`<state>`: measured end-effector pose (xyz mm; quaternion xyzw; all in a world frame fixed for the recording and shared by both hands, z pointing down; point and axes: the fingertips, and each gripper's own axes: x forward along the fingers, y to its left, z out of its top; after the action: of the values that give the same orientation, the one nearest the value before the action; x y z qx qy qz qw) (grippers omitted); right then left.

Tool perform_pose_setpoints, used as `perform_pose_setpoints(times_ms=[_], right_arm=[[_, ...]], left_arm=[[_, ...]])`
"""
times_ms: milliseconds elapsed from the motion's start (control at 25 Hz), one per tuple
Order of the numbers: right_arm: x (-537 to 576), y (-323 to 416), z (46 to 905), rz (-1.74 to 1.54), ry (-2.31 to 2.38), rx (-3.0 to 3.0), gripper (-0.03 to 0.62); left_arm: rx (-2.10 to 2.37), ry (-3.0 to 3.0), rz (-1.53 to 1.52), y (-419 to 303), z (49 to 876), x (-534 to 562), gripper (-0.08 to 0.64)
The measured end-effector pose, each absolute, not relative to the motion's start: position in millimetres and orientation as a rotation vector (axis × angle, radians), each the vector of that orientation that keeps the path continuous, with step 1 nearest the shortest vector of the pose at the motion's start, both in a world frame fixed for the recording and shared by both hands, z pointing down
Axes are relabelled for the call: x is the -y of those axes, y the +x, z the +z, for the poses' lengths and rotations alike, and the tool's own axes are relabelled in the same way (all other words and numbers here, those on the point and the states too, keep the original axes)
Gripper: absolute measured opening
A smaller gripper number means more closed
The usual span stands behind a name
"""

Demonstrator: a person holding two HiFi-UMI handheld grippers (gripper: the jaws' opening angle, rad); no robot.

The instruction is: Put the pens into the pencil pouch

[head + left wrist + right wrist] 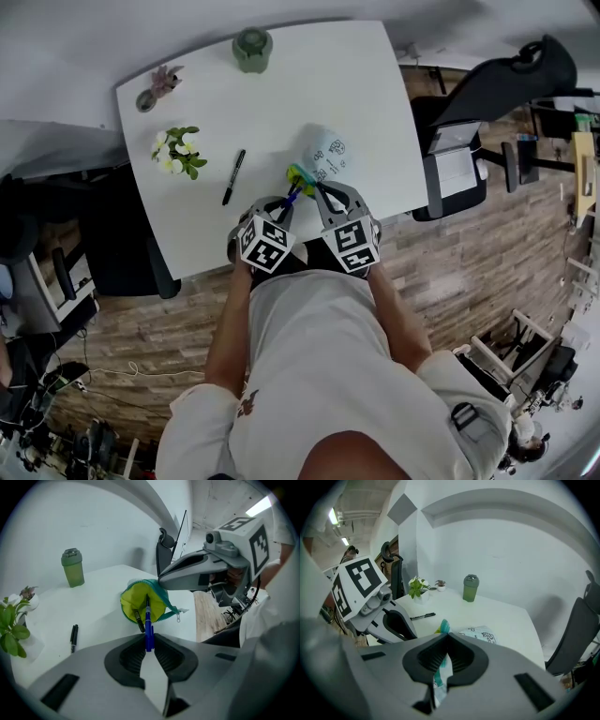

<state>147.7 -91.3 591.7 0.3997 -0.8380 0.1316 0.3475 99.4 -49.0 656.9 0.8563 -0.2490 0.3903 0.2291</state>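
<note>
Snags worth flagging from where I'm standing; my left gripper [149, 644] is clamped tight on the blue pen [148, 623], gripping it by the tail end, and the pen's tip is poking into the yellow mouth of the pencil pouch [133, 599]; my right gripper [442, 658] is pinched shut on the pouch's teal zipper edge, near the front edge of the table [309, 84].

Biggest worry is the short black pen [138, 619] sitting half in the mouth, right beside the blue one; if I push the blue in at a slant it could catch that pen and drag it back out.

Second thing, the fabric looks floppy and I've only got one edge of it; if that pinch slips, I reckon the mouth folds over and the tip jabs the lining instead of sliding down.

Third, holding a pen by its tail means it can pivot between the pads if the tip snags; let go too early and it probably tips out, maybe rolls off the near edge.

One more long black pen [233, 176] lies well apart on the table, so the mouth needs to be open for that one too.
</note>
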Motion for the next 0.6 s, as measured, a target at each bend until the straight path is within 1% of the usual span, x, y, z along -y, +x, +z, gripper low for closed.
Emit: perform_pose_setpoints(times_ms=[600], right_arm=[[85.5,135.4,591.1,0.355,1.005,2.198,0.002]], left_arm=[[0.673,2.383,1.045,123.3,650.2,76.2,0.051]])
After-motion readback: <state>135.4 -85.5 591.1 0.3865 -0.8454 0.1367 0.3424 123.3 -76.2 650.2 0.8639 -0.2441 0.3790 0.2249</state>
